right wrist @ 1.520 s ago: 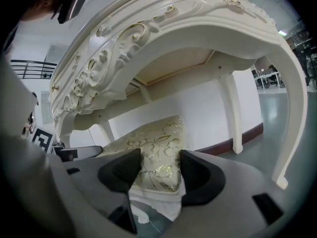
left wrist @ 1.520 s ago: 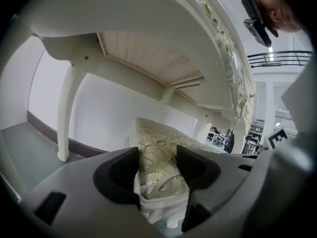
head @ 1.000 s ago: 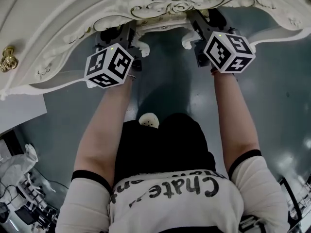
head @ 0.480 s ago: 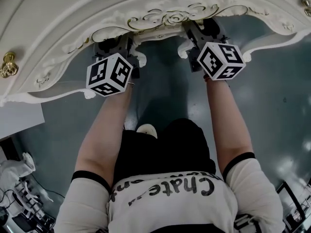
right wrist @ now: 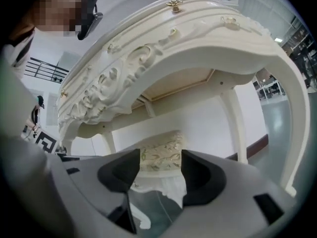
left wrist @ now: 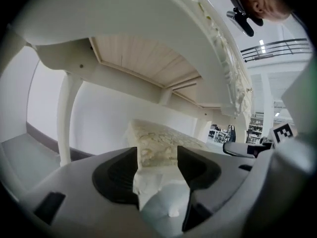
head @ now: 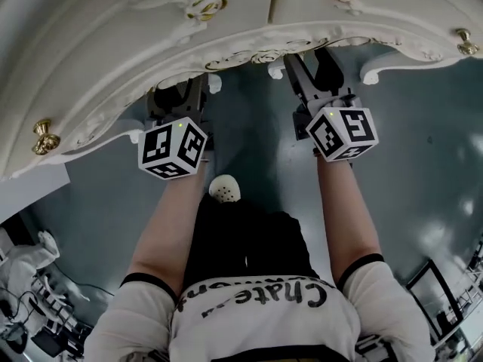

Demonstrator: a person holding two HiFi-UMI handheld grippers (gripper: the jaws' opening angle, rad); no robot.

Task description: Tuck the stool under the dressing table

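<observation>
Cream-cushioned stool is sitting right under the carved white dressing table, between its legs, on the grey floor. Left gripper and right gripper hang at the table's front edge. Both have jaws spread, nothing pinched, and the stool shows through the gaps.

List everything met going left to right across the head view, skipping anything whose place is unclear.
left brass knob → left hand-held gripper → white shoe → right hand-held gripper → right brass knob
</observation>
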